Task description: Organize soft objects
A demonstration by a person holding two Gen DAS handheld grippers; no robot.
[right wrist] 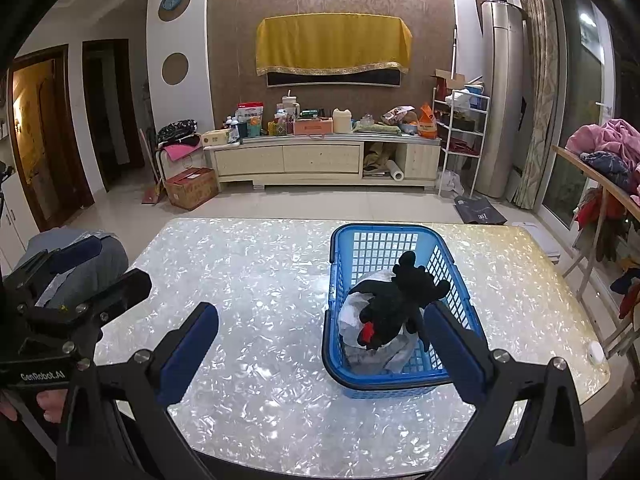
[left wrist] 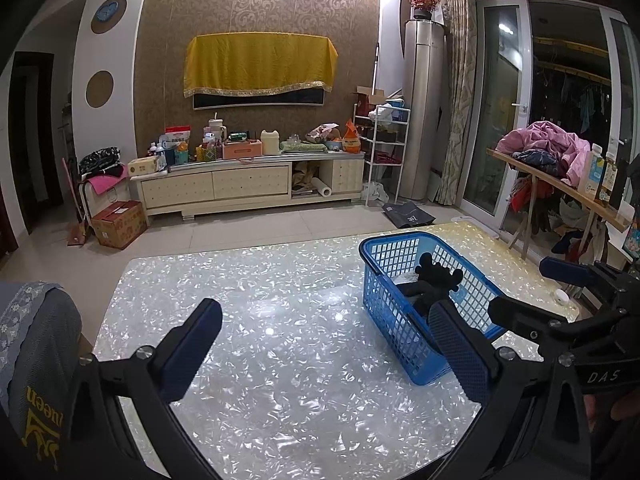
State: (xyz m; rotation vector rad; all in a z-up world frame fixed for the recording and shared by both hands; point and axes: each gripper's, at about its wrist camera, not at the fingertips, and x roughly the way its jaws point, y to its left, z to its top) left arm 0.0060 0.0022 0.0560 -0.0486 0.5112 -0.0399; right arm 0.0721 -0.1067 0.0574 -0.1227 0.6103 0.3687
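A blue plastic basket [right wrist: 400,386] [left wrist: 384,254] stands on the right half of the pearly white table [right wrist: 260,280] [left wrist: 260,300]. Inside it a black plush toy [right wrist: 400,300] [left wrist: 434,280] with a red patch lies on grey-white cloth [right wrist: 360,312]. My right gripper [right wrist: 320,328] hovers open over the table's near edge, its right finger beside the basket. My left gripper [left wrist: 324,328] is open too, empty, left of the basket. The other gripper shows at the edge of each wrist view.
A grey cushion or chair back [left wrist: 36,320] [right wrist: 80,256] sits at the table's left edge. A small white round object [right wrist: 596,350] lies near the right edge. Beyond the table are a cluttered TV cabinet [right wrist: 320,152], a cardboard box [right wrist: 192,188] and a clothes-laden bench [left wrist: 560,160].
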